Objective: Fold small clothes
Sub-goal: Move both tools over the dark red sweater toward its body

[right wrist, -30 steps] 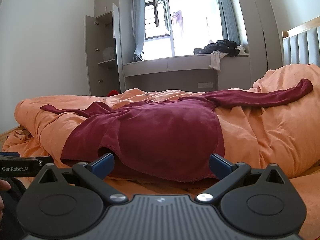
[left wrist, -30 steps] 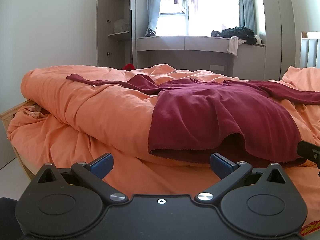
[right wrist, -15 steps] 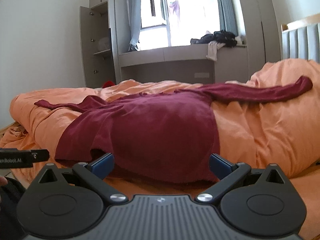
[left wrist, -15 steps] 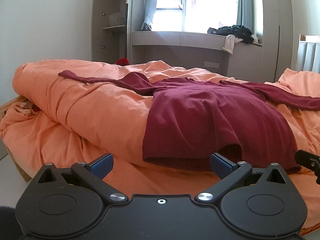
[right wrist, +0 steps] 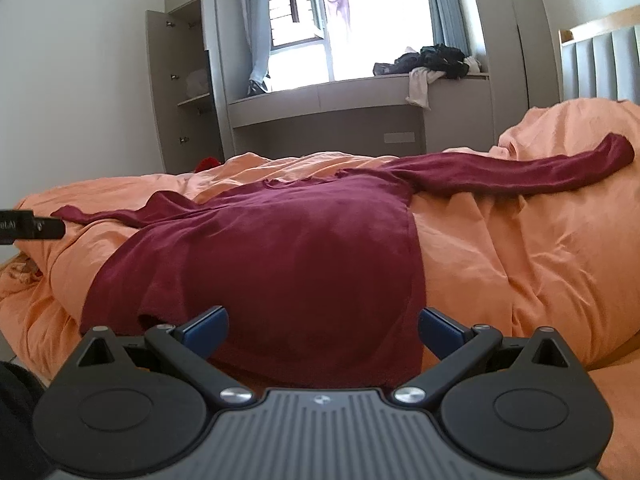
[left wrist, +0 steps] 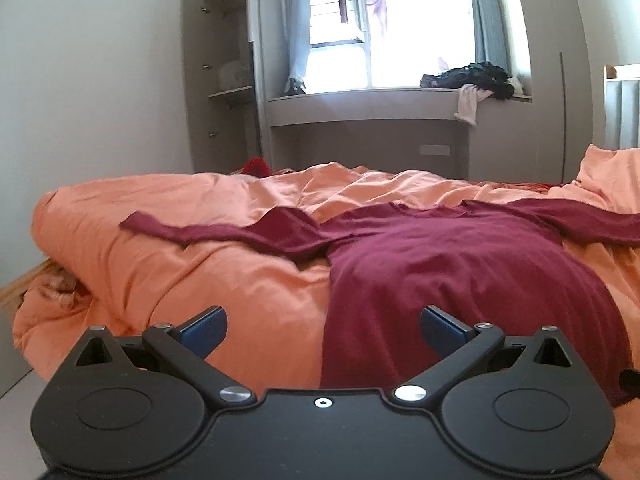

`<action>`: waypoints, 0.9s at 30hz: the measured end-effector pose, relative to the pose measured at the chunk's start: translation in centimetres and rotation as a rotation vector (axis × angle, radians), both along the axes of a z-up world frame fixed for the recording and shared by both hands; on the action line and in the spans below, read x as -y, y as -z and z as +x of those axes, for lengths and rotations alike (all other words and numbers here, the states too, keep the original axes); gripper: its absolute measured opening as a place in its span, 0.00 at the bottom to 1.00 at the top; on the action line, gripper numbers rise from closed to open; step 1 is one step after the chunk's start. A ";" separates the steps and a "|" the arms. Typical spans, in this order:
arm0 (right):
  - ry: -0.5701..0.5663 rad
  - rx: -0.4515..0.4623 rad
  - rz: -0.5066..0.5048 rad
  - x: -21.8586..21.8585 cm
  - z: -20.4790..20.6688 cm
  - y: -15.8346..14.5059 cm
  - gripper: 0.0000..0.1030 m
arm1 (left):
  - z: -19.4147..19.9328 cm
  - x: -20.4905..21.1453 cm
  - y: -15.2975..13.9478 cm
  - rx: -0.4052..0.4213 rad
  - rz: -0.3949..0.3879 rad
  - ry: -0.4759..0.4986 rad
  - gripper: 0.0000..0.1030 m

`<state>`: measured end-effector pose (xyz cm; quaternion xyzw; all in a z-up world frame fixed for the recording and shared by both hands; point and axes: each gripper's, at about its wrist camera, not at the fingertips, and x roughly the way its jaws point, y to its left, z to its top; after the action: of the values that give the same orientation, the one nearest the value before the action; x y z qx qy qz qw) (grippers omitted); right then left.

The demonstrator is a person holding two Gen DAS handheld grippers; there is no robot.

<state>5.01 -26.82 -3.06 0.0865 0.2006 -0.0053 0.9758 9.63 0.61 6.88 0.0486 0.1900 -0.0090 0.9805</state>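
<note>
My bed (left wrist: 36, 280) carries a rumpled orange duvet (left wrist: 224, 264), heaped toward its right end. Directly on that lies a dark red long-sleeved top (right wrist: 280, 248), sleeves outspread, hem draped over the near edge.

left wrist: low, faces window | right wrist: alongside (shared: maroon shirt (left wrist: 440, 272))

- Left gripper (left wrist: 323, 330): fingers spread wide, nothing between them; bare duvet (left wrist: 224, 280) lies ahead on its left half, the shirt (left wrist: 440, 280) edge on its right.
- Right gripper (right wrist: 323, 328): fingers spread wide, nothing held; the shirt (right wrist: 288, 264) hem lies right in front.
- Air above the shirt is free in both views.
- The duvet (right wrist: 540, 248) mounds high on the right, under one sleeve (right wrist: 520, 172).
- The left gripper's tip (right wrist: 32, 227) juts in at the left edge of the right view.
</note>
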 end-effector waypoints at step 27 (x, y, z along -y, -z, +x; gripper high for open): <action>0.464 0.244 0.112 19.1 13.4 0.4 1.00 | 19.2 10.6 4.3 -0.142 0.076 0.253 1.00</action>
<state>18.41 -45.87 -3.45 0.1838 0.0563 -0.2072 0.9592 28.86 -10.03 2.58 0.1084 0.2514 -0.1288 0.9531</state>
